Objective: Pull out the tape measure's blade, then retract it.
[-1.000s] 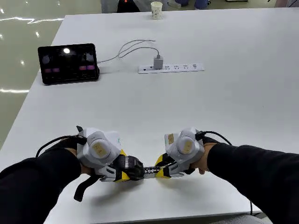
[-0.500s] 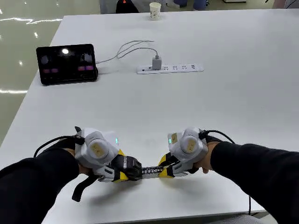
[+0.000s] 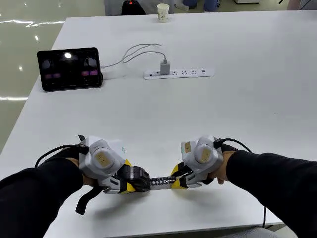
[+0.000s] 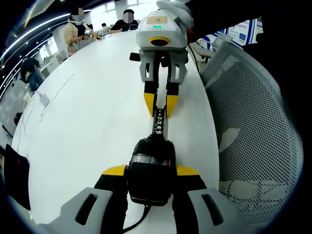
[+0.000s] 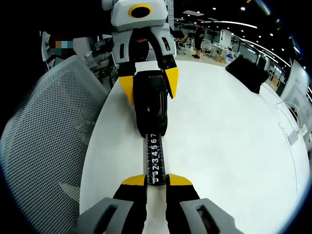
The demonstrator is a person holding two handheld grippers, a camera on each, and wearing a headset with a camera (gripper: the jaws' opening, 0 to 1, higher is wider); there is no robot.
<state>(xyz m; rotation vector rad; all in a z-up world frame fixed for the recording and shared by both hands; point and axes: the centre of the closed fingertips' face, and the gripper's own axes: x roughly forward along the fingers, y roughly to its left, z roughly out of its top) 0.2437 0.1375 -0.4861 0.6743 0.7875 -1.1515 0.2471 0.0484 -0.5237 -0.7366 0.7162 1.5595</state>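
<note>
Nesting inside left claw (image 4: pixel 151 171): tape measure (image 4: pixel 151 158)

White table (image 3: pixel 237 109) — matte top. Tablet (image 3: pixel 69 68) near left edge, dark screen lit, propped up, facing near side. Power strip (image 3: pixel 188 73) right of tablet, well apart, lying flat. Charger (image 3: pixel 165 66) plugged in at strip's left end. Cable (image 3: pixel 122 59) loops from charger toward tablet. Paper cup (image 3: pixel 163 12) upright at far edge. Mesh chair (image 4: pixel 253 136) beside table — grey. Glossy floor (image 3: pixel 20 54) left of table.
</note>
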